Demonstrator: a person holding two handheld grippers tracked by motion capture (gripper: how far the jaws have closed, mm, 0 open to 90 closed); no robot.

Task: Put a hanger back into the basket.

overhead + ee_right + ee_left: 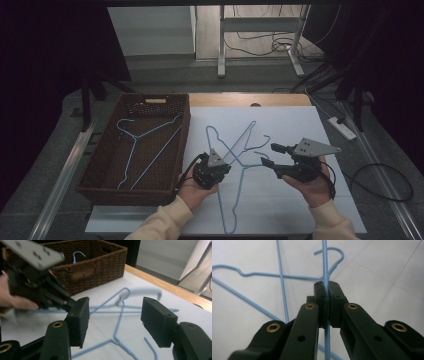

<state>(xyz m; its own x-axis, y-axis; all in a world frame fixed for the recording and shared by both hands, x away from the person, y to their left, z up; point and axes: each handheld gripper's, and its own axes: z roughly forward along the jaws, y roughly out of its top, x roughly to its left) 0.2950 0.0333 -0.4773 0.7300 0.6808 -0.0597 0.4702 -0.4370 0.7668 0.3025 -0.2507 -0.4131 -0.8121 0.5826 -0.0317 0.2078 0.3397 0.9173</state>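
a brown wicker basket (102, 170) stands on the left part of the white table (300, 200), and one blue wire hanger (145, 145) lies flat inside it. the basket also shows behind the left gripper in the right gripper view, its woven wall (85, 272) just beyond the hangers on the table. beyond the far edge of the table are the legs of a desk frame (221, 45), loose cables on the floor and a power strip (342, 127) to the right.

on the table, right of the basket, several blue wire hangers lie crossed over one another in a tangle (235, 150); i cannot tell exactly how many. their wires overlap, so the one being held has others lying across or under it.

the left gripper (214, 172) is clamped tight on a straight wire of one hanger (325, 270); in the left gripper view the wire runs up between the two pressed pads and on toward its hook (334, 255).

the right gripper (272, 155) hangs just right of the tangle with its jaws wide apart. nothing is between them; in the right gripper view the pads (80, 320) stand above the table with hanger wires lying beneath and beyond, untouched.
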